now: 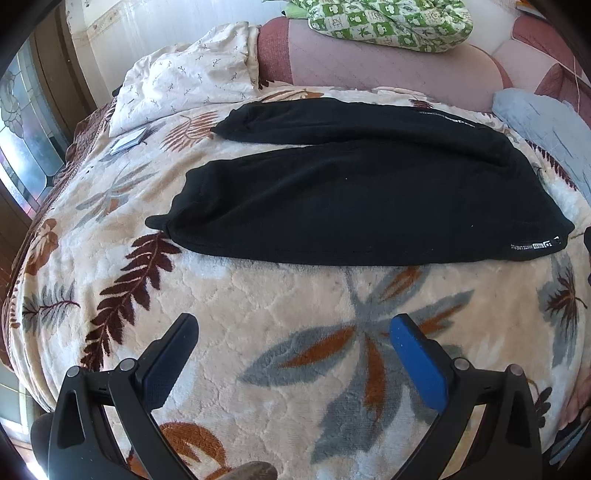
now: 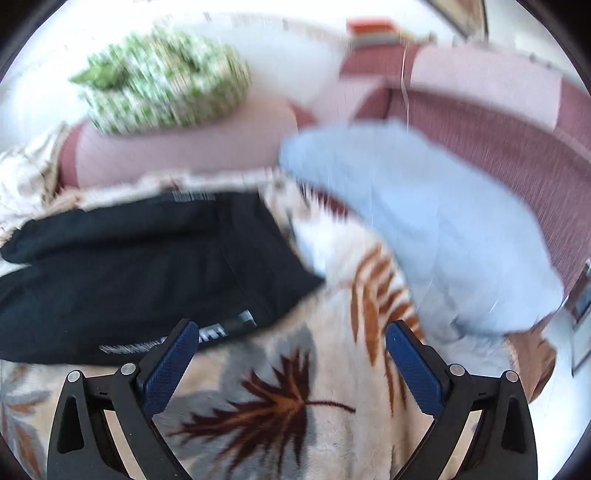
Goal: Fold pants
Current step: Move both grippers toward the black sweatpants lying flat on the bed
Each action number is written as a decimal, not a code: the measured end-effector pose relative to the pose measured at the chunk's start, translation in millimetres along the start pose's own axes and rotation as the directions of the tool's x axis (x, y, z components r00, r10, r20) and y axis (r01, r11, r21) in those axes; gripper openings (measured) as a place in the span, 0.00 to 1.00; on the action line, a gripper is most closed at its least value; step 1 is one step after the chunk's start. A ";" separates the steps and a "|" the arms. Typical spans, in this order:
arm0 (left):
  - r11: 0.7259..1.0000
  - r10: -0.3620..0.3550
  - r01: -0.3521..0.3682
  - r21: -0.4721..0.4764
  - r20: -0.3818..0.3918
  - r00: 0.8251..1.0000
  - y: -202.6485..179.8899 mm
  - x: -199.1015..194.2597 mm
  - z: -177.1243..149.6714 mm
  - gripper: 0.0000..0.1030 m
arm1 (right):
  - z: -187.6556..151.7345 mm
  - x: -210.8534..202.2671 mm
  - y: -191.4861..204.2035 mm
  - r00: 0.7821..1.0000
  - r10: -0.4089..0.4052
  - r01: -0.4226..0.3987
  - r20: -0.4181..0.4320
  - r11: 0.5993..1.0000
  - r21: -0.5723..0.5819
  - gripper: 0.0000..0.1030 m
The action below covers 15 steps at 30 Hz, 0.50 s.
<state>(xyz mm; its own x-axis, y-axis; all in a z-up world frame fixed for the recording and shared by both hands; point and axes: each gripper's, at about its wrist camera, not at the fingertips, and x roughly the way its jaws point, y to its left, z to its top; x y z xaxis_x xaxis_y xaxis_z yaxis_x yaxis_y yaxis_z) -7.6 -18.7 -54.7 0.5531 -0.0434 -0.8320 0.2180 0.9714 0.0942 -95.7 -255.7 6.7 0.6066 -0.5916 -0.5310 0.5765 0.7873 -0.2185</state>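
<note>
Black pants [image 1: 354, 199] lie flat on a leaf-patterned blanket [image 1: 258, 302], legs running left, waistband at the right with white lettering. My left gripper [image 1: 293, 328] hovers open over bare blanket, short of the pants' near edge, nothing between its blue pads. The right wrist view is motion-blurred: the pants [image 2: 140, 273] fill its left half, their waist corner with a white label close to my left fingertip [image 2: 184, 332]. My right gripper [image 2: 290, 330] stands open over the blanket [image 2: 295, 387], holding nothing.
A light blue cloth [image 2: 424, 229] lies right of the waistband. A green patterned bundle [image 1: 388, 22] rests on the pink sofa back [image 1: 369, 66]. A cream pillow [image 1: 184, 81] and a small flat card [image 1: 129, 140] lie at the far left. The bed edge drops off at left.
</note>
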 end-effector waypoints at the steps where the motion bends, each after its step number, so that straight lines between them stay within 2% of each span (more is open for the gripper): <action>1: 1.000 0.003 -0.003 0.005 -0.006 1.000 -1.1 2.8 -1.5 1.00 | -3.7 -5.1 10.2 0.999 0.026 -0.025 0.031 0.999 -0.031 1.00; 3: 1.000 0.005 -0.005 0.013 -0.016 1.000 -2.8 7.4 -2.4 1.00 | -14.9 -9.5 30.9 0.997 0.077 -0.079 -0.015 0.991 -0.111 1.00; 5: 1.000 0.005 -0.005 0.023 -0.028 1.000 -3.9 12.6 -5.8 1.00 | -17.6 -5.1 43.1 0.987 0.137 -0.147 -0.086 0.981 -0.124 0.99; 10: 1.000 -0.017 0.017 -0.002 -0.052 0.999 -0.5 24.0 -13.3 1.00 | -10.5 -16.6 52.5 0.990 0.134 -0.139 -0.048 0.979 -0.147 1.00; 15: 0.997 -0.061 0.058 -0.044 -0.057 0.997 5.4 28.9 -17.4 1.00 | -7.2 -0.9 47.6 0.983 0.164 -0.175 -0.081 0.972 -0.157 1.00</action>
<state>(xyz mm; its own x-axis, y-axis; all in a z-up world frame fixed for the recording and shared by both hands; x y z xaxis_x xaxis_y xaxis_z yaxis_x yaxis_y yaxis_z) -4.4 -10.6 -87.7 0.4921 -0.0889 -0.8660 0.2143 0.9765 0.0216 -72.7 -216.5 -9.1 0.6465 -0.4385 -0.6243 0.3683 0.8960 -0.2480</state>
